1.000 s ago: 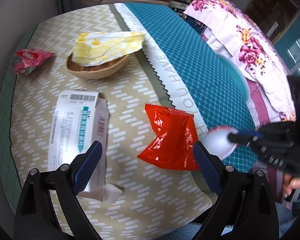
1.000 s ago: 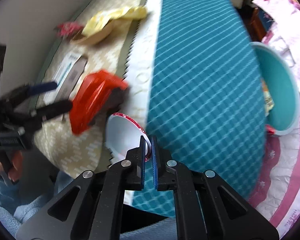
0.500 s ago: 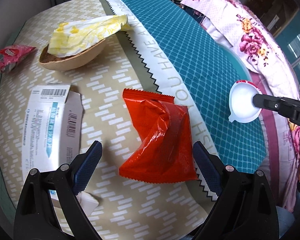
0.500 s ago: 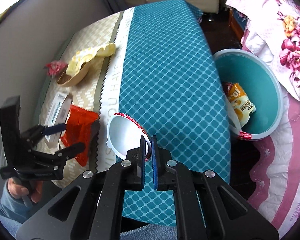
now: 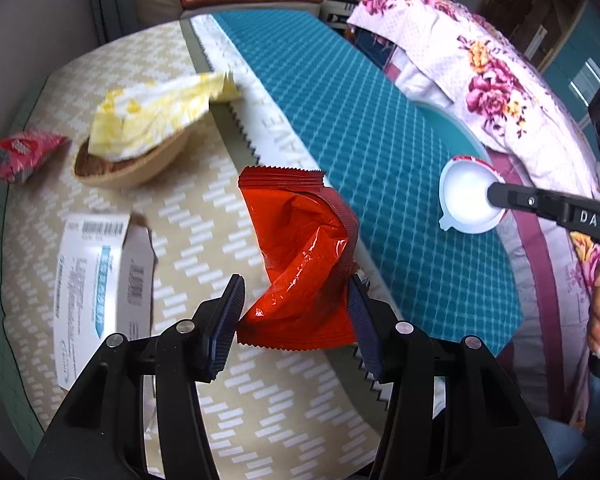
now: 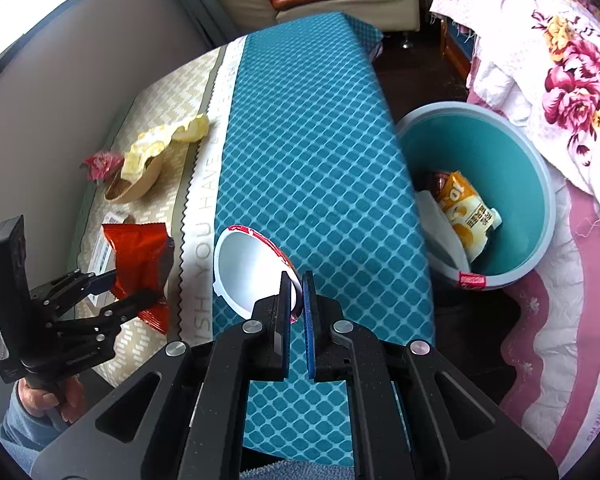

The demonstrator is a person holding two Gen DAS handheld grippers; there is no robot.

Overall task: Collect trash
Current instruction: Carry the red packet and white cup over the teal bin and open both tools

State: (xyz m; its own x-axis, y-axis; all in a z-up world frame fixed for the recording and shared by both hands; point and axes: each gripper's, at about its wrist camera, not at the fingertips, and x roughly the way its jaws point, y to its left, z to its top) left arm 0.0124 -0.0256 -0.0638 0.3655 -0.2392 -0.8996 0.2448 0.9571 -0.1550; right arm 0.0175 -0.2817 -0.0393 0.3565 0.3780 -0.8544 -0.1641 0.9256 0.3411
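Note:
My left gripper (image 5: 296, 316) is closing its jaws on a crumpled red snack wrapper (image 5: 300, 248), and both pads press its lower end. The wrapper stands on the beige patterned cloth near the table's front edge. In the right wrist view the left gripper (image 6: 116, 288) pinches the same red wrapper (image 6: 136, 252). My right gripper (image 6: 296, 292) is shut on the rim of a white lid (image 6: 252, 268) with a red edge, held above the teal cloth. In the left wrist view the lid (image 5: 466, 196) hangs at the right.
A teal bin (image 6: 540, 184) stands on the floor right of the table, with a yellow packet (image 6: 464, 208) inside. Left on the beige cloth are a flattened white box (image 5: 92, 280), a yellow wrapper (image 5: 152, 116) over a wooden bowl (image 5: 132, 168), and a small red packet (image 5: 20, 152).
The left jaws have come in from wide apart onto the red wrapper, which is now squeezed narrower. The right gripper has carried the lid rightward over the teal cloth, nearer the bin.

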